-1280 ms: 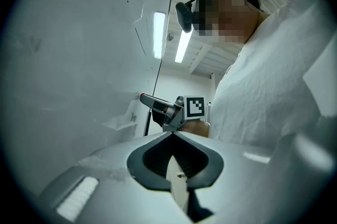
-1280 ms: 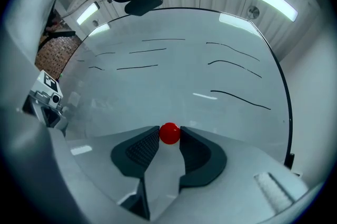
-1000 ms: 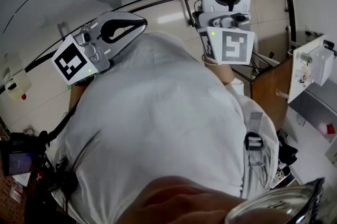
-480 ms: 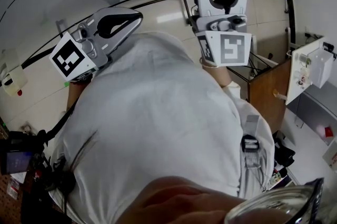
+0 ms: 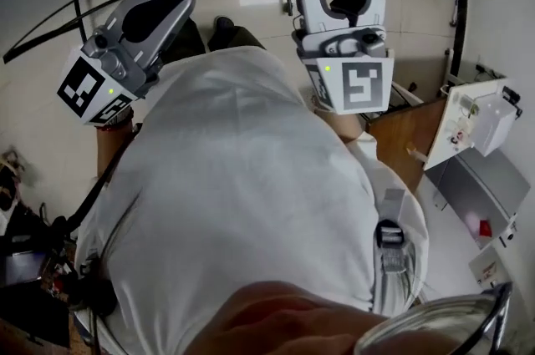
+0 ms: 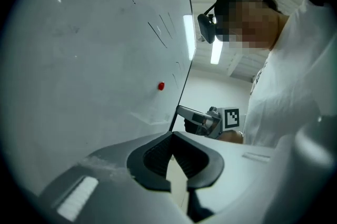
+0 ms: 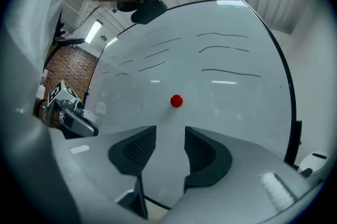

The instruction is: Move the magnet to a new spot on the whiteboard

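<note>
Red magnet point(image 7: 176, 101) sits free on the whiteboard point(image 7: 237, 96), just ahead of right tool point(image 7: 170, 144), jaws apart, nothing btwn them. A sec ago it looked pinched at those tips, so drop-off seems done. Left tool point(image 6: 171, 136): jaws together, empty.

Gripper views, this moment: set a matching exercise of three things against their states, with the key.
Things:
1. left gripper
2. right gripper
3. magnet

States:
A. red, stuck on the whiteboard, nothing touching it
B. jaws together, nothing held
C. jaws apart, nothing between them

Pairs: 1-B, 2-C, 3-A
</note>
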Action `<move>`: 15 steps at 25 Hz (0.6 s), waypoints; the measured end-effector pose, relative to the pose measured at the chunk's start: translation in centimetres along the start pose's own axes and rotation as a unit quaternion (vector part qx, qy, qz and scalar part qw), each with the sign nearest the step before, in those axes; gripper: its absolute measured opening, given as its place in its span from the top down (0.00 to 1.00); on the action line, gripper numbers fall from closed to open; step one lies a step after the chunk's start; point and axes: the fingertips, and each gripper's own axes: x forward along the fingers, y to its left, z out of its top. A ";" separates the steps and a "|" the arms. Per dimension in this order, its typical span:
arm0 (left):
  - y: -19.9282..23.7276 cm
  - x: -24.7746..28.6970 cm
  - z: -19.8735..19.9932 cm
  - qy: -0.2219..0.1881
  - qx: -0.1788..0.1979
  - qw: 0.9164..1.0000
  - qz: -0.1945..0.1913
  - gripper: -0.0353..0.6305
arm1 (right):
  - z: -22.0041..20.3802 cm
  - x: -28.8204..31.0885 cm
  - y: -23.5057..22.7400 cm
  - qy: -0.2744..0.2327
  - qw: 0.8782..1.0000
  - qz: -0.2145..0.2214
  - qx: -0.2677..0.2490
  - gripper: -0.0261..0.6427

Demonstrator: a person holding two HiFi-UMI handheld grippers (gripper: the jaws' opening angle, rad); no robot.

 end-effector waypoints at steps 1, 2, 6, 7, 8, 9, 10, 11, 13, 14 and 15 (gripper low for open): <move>-0.9 -0.2 -0.8 0.002 -0.010 1.000 0.023 0.96 | -0.7 -0.4 -0.2 0.003 1.000 0.016 0.012 0.72; -1.5 -0.6 -1.6 0.004 -0.019 0.999 0.041 0.96 | -1.4 -0.7 -0.3 0.003 0.999 0.030 0.019 0.72; -1.7 -4.1 -3.7 0.024 -0.034 0.994 0.102 0.96 | -0.9 -1.1 -1.6 -0.041 0.999 0.013 0.022 0.72; -2.0 -5.0 -3.8 0.025 -0.037 0.993 0.111 0.96 | -0.3 -1.7 -1.9 -0.056 0.998 -0.001 0.021 0.72; -2.3 -5.8 -3.6 0.022 -0.041 0.992 0.116 0.96 | 0.3 -2.6 -2.1 -0.067 0.998 -0.012 0.020 0.72; -2.7 -6.3 -3.3 0.014 -0.043 0.992 0.117 0.96 | 0.6 -3.7 -2.1 -0.073 0.997 -0.021 0.017 0.72; -2.9 -6.6 -2.9 0.005 -0.044 0.992 0.116 0.96 | 0.9 -4.6 -1.9 -0.075 0.997 -0.027 0.013 0.72; -3.2 -6.8 -2.5 -0.006 -0.044 0.993 0.113 0.96 | 1.1 -5.4 -1.6 -0.074 0.997 -0.031 0.010 0.72; -4.3 -6.8 -2.2 -0.025 -0.050 0.994 0.097 0.96 | 1.2 -7.0 -0.8 -0.070 0.997 -0.043 0.012 0.72; -5.1 -6.7 -2.3 -0.033 -0.056 0.994 0.083 0.96 | 1.2 -8.0 -0.4 -0.069 0.996 -0.051 0.016 0.72; -6.2 -6.7 -2.6 -0.039 -0.062 0.995 0.069 0.96 | 1.0 -9.1 0.2 -0.068 0.996 -0.059 0.020 0.72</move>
